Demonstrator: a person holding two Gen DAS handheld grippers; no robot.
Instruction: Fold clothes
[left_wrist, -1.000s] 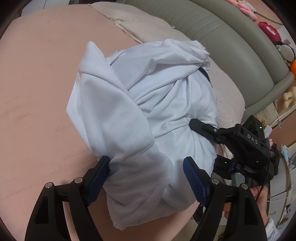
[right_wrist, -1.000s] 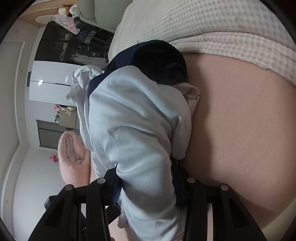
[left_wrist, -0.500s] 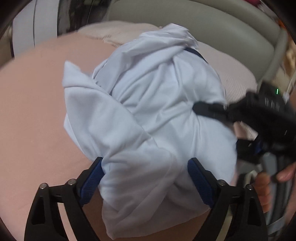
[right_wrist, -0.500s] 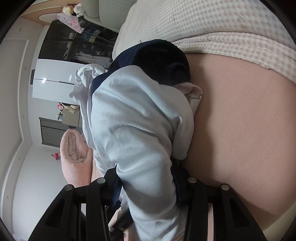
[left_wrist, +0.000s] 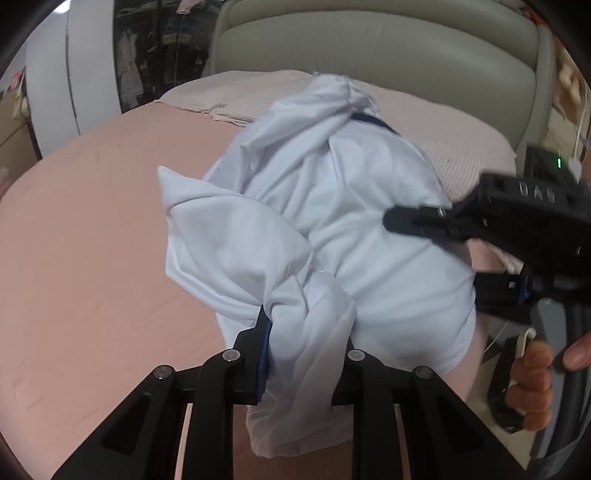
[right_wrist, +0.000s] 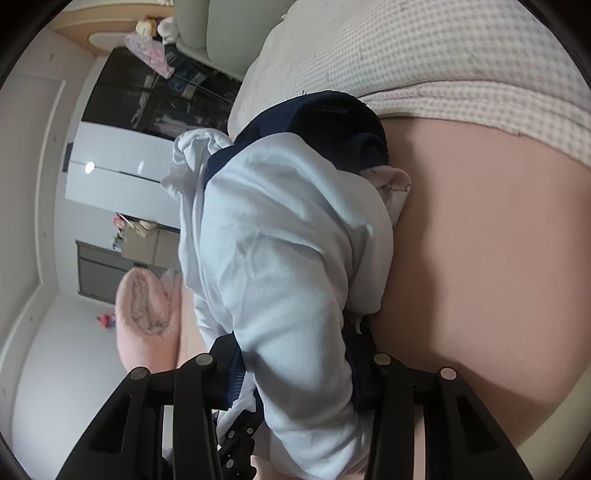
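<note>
The white garment (left_wrist: 332, 229) is not folded yet; it lies bunched on the pink bed (left_wrist: 92, 258). The left hand-held gripper (left_wrist: 306, 354) has just closed on its hem at 6 o'clock. The right hand-held gripper (right_wrist: 299, 369) clamps another bundled part. All folding remains.

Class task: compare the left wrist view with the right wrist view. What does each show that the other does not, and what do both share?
Only the left wrist view shows the right tool from outside, the hand holding it, and the grey headboard. Only the right wrist view shows the garment's navy part and a pink slipper. Both show the white garment pinched and the pink bed.
</note>
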